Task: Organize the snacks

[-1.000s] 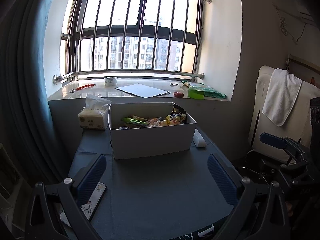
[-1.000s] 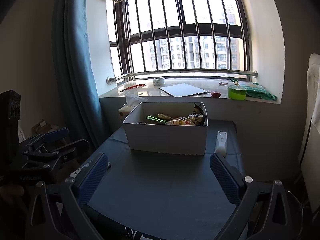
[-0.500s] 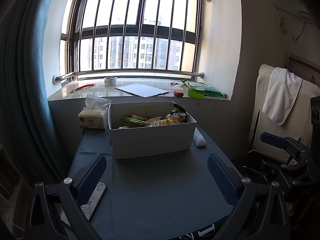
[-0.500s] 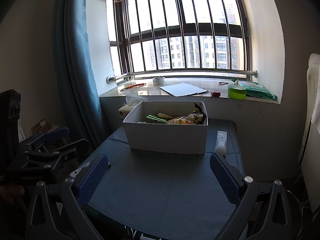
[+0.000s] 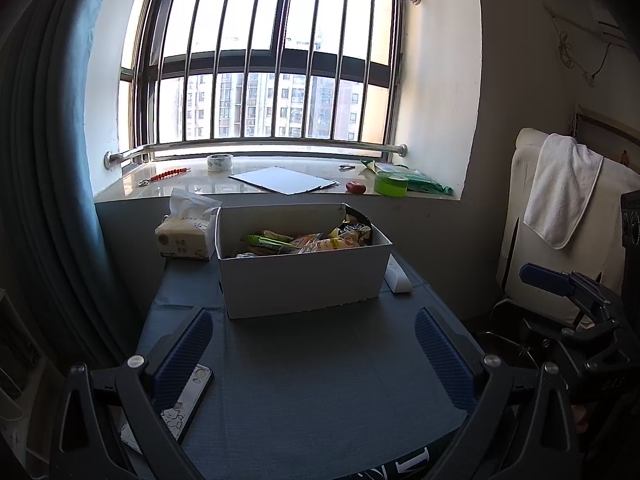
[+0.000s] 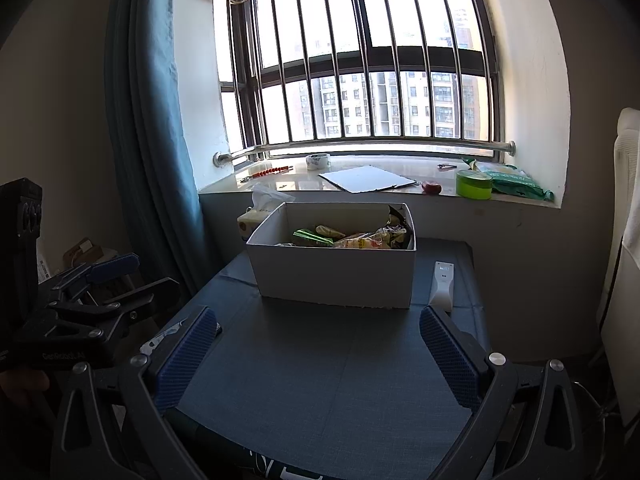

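A white cardboard box (image 5: 304, 276) (image 6: 336, 280) stands on the far half of the blue table (image 5: 320, 380) (image 6: 320, 376), with several snack packets (image 5: 304, 242) (image 6: 352, 238) lying inside it. My left gripper (image 5: 316, 356) hangs open above the near table edge, well short of the box, holding nothing. Held just as wide, my right gripper (image 6: 316, 352) is open and bare, also short of the box. Each gripper shows at the side of the other's view: the right gripper (image 5: 576, 300), the left gripper (image 6: 100, 296).
A tissue pack (image 5: 184, 236) sits left of the box, a white remote (image 5: 397, 277) (image 6: 442, 284) right of it, a phone (image 5: 176, 412) at the near left. Tape (image 5: 220, 162), a white board (image 5: 288, 180) and a green tub (image 5: 391, 184) lie on the windowsill. A towel-draped chair (image 5: 560, 196) stands right.
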A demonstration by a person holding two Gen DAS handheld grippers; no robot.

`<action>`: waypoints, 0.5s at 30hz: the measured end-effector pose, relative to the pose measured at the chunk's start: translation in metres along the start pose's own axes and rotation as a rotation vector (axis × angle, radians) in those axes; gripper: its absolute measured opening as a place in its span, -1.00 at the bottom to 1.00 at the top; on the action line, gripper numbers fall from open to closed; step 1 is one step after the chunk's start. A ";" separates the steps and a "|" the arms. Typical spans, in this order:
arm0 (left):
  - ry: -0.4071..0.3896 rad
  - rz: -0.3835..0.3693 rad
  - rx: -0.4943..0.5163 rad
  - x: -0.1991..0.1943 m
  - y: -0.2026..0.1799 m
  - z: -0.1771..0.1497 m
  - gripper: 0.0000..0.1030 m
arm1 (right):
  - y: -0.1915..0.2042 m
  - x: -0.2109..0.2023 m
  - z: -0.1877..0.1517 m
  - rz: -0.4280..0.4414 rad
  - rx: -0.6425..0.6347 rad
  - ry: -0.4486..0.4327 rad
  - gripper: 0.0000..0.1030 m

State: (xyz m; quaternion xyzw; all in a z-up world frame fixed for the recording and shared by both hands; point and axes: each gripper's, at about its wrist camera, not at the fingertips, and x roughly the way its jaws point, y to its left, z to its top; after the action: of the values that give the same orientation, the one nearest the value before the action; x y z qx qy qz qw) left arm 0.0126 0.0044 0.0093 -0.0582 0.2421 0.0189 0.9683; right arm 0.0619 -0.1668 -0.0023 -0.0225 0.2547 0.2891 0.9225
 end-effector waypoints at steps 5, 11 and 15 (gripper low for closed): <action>0.001 -0.001 0.002 0.000 0.000 0.000 1.00 | -0.001 -0.001 0.000 -0.001 -0.001 0.001 1.00; 0.004 0.000 0.004 0.001 0.001 0.000 1.00 | -0.001 -0.001 0.000 -0.001 0.000 0.003 1.00; 0.005 0.003 0.007 0.001 0.000 0.000 1.00 | -0.001 -0.002 0.001 0.004 0.002 0.004 1.00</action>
State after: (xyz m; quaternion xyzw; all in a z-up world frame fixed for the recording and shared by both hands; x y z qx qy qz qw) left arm 0.0132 0.0047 0.0091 -0.0544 0.2448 0.0193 0.9679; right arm 0.0617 -0.1684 -0.0007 -0.0219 0.2570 0.2905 0.9215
